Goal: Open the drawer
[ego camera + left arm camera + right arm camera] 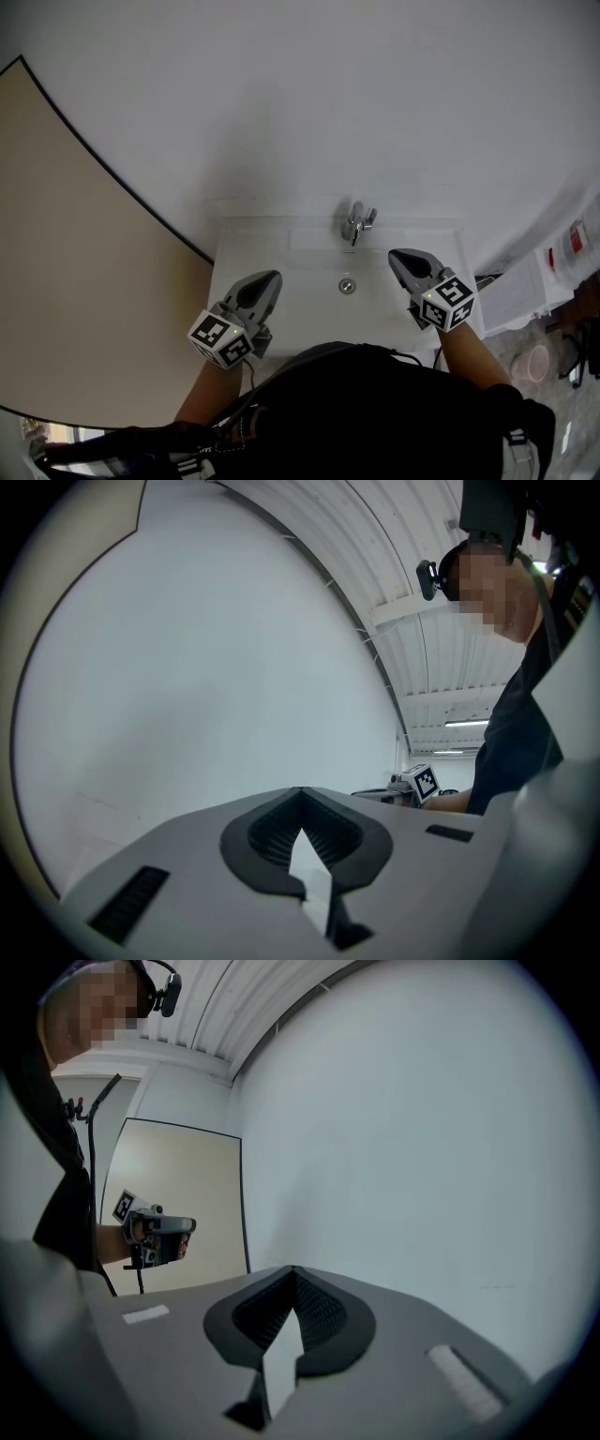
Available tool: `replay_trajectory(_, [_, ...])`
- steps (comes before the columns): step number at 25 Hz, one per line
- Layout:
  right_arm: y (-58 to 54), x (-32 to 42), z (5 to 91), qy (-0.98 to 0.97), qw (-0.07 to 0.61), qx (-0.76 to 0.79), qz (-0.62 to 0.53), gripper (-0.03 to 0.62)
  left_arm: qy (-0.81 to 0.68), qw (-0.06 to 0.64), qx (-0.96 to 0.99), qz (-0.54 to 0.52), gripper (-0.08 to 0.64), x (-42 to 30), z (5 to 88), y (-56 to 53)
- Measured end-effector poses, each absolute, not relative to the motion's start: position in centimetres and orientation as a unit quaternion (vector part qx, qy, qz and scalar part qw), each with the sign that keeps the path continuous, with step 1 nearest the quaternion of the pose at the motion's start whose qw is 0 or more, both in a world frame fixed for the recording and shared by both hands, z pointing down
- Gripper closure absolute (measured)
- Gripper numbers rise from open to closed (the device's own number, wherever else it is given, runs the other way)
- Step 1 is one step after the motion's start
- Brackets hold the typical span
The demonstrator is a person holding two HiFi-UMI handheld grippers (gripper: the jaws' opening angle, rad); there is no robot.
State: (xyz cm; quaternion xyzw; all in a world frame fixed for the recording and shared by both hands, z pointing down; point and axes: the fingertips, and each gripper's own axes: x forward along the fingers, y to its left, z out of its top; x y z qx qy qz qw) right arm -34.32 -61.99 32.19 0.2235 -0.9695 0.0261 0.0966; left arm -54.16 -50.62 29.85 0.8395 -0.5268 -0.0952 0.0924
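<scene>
Two grippers hover level over a white sink, one at each side of it. The left gripper has its two grey fingers pressed together at the tips, with only a thin wedge of light between the ribbed black pads and nothing held. The right gripper is the same: fingers closed tip to tip and empty. Each carries a cube with black and white square markers at its near end, the left cube and the right cube, and a bare forearm runs back from each to the person's dark clothing at the near edge.

The sink is a smooth, glossy rectangular basin with rounded corners. Its bowl shows only a small round metal drain in the middle. A shiny chrome tap stands at the far rim, between the two grippers and beyond them.

Behind the sink rises a plain matt white wall. To the left is a flat beige panel with a thin dark edge. On the floor at the far right sits a round pink tub; what is in it cannot be made out.

No view shows the drawer, so where it is cannot be told.
</scene>
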Motion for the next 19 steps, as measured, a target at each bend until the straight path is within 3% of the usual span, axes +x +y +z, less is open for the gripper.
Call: replay_trajectory(19, [-61.94,-33.29,32.54,-0.968,0.098,0.229,0.026,0.594,-0.523,0.089,0.842,-0.097,0.566,-53.42,29.92,-50.78])
